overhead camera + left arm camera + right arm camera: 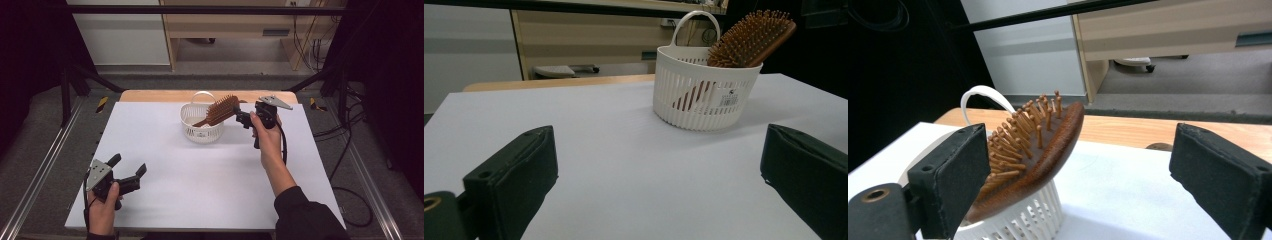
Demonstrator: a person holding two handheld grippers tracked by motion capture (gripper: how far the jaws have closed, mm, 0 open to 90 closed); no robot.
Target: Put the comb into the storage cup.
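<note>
In the high view, a wooden hairbrush was seen propped handle-down in a white slatted basket at the far middle of the worktop, with the right gripper just beside its head and the left gripper held idle near the front edge, jaws spread. In the left gripper view the brush head leaned out over the basket rim, bristles up. In the right gripper view the jaws were spread with nothing pinched, so the placing was judged done and a clean withdrawal called for next

High view looks down over the desk; both gripper views sit low, sharing the white basket with hairbrush.
</note>
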